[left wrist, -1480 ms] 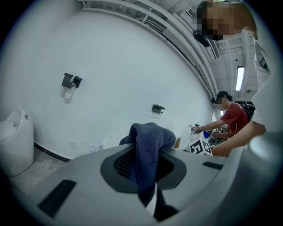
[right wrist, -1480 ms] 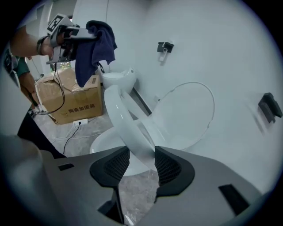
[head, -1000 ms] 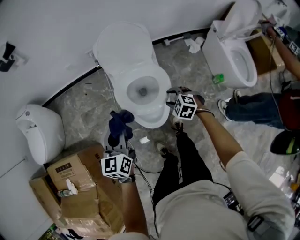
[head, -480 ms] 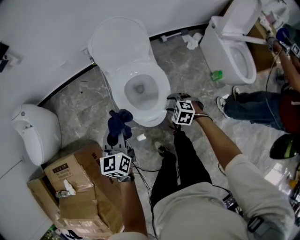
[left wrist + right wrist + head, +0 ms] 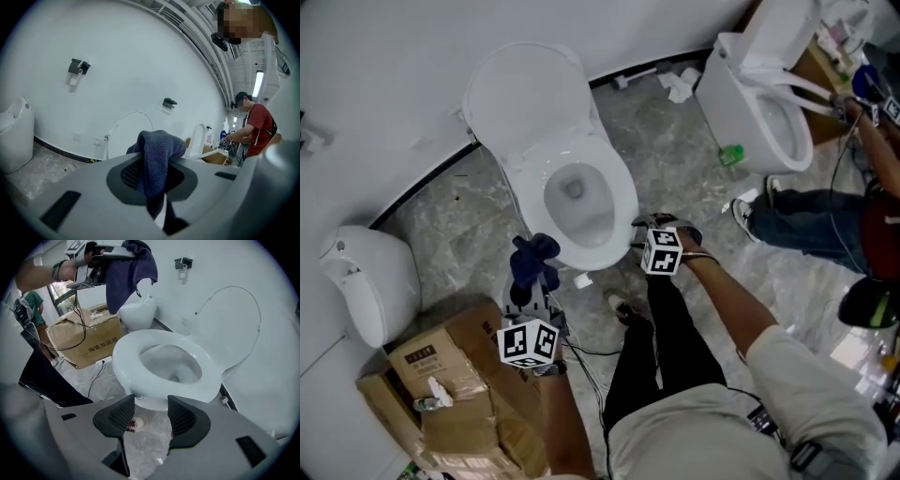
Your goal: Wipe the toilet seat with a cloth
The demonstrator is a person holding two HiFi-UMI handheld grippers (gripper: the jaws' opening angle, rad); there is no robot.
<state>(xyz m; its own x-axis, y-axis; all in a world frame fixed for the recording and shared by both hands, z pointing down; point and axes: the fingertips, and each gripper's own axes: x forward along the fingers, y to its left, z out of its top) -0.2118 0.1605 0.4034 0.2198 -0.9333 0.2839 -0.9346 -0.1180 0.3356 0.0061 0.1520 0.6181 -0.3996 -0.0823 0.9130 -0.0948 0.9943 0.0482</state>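
**Cloth clamped, seat not touched yet**

We've got the dark blue cloth pinched in the left tongs. The pads are closed on it, and a bunch pokes out past the tips w/ a tail hanging down. In the right gripper view it hangs in the air up and left of the toilet seat, well apart, no contact. In the head view it sits just off the seat's front-left edge. Lid is up and the seat ring is fully exposed.

What changed in the last sec:
- Right tongs have just been opening and now stand wide. Nothing sits between the pads; we only see floor and the seat's front edge through the gap.
- In the head view the right tongs were beside the seat's right rim. Now they're nearer the front-right corner of the bowl, pointing steeply down.
- Left tongs w/ cloth have barely shifted rel. to the bowl front.

Our read: the right side is free and clear of the ring, so nothing blocks the wipe. Wiping itself hasn't started. Next we need the cloth brought down flat onto the ring, prob. starting at the near front-left. Watch the hanging tail, since it could dip into the bowl.
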